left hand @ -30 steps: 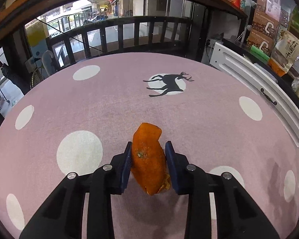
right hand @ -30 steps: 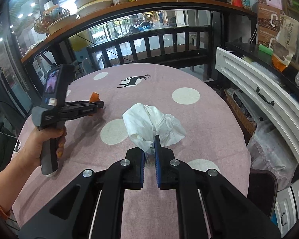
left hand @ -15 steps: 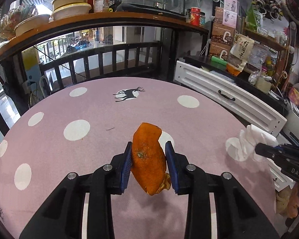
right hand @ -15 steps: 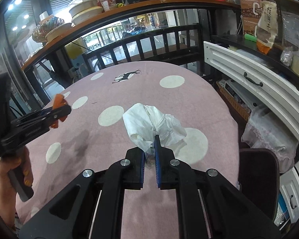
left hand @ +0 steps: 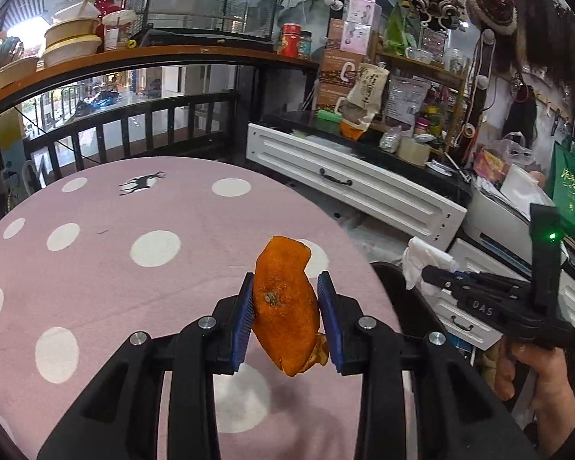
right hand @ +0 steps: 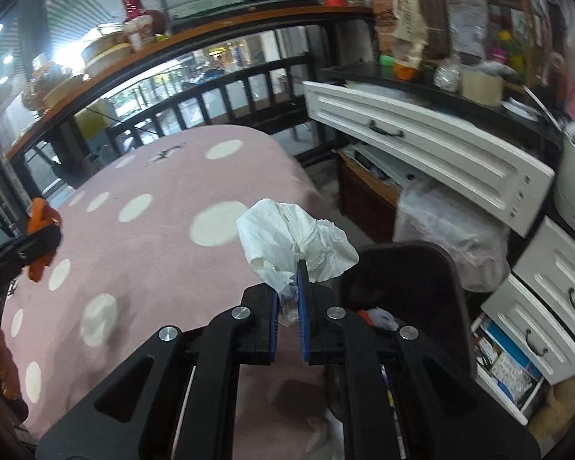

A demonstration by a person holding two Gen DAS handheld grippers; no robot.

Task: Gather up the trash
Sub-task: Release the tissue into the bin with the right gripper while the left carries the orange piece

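My left gripper is shut on an orange peel and holds it above the right part of the pink dotted tablecloth. My right gripper is shut on a crumpled white tissue, held over the table's right edge beside a dark bin. The bin also shows in the left wrist view, with the right gripper and tissue above it. The peel shows at the left of the right wrist view.
A white cabinet with drawers stands right of the table, more drawers lower down. A clear plastic bag sits behind the bin. A dark railing runs behind the table. Cluttered shelves fill the back right.
Both grippers have moved right toward the table's right edge, still holding the peel and tissue. The dark bin has come into view under the right gripper.
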